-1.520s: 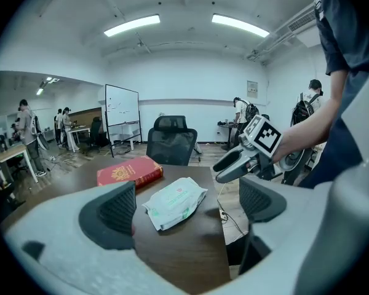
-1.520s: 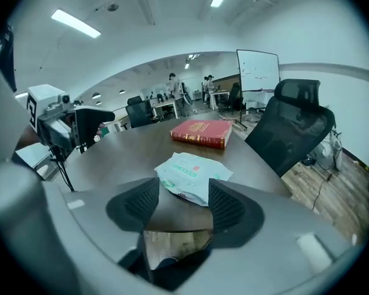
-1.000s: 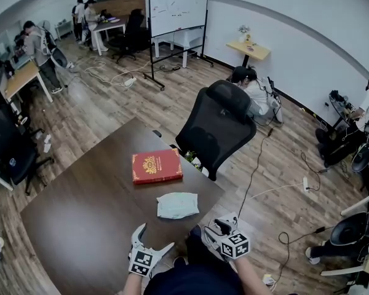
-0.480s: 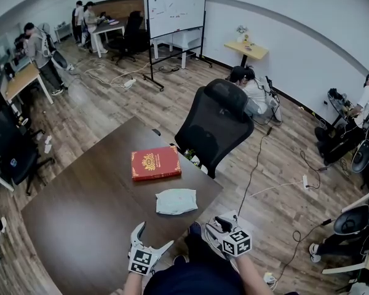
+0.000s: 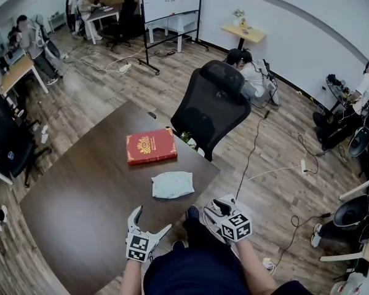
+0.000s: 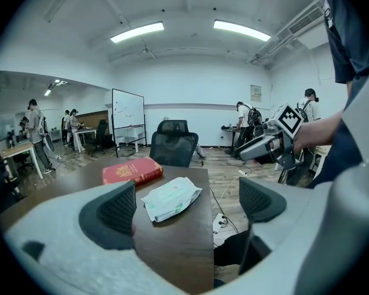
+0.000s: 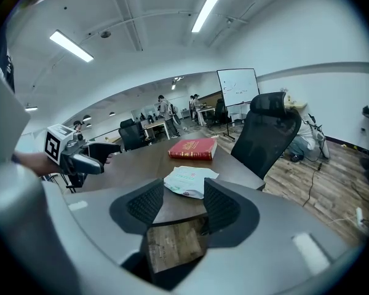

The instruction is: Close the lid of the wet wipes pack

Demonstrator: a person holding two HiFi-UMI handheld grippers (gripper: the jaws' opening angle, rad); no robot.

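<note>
The pale green wet wipes pack (image 5: 172, 184) lies flat on the dark brown table (image 5: 80, 201), close to its near right corner, and also shows in the left gripper view (image 6: 170, 197) and the right gripper view (image 7: 190, 180). My left gripper (image 5: 152, 220) hovers over the table's front edge, short of the pack, open and empty (image 6: 187, 211). My right gripper (image 5: 216, 205) hangs just off the table's right corner; its jaws have just been closing and now stand almost together with nothing between them (image 7: 183, 204). Neither gripper touches the pack.
A red book (image 5: 150, 146) lies beyond the pack. A black office chair (image 5: 212, 109) stands against the table's far right edge. Cables run over the wooden floor to the right, and people sit and stand at desks farther off.
The head view has shifted slightly, so the table sits a little higher and further left in it. Both grippers stay near the table's front edge. The pack has not moved.
</note>
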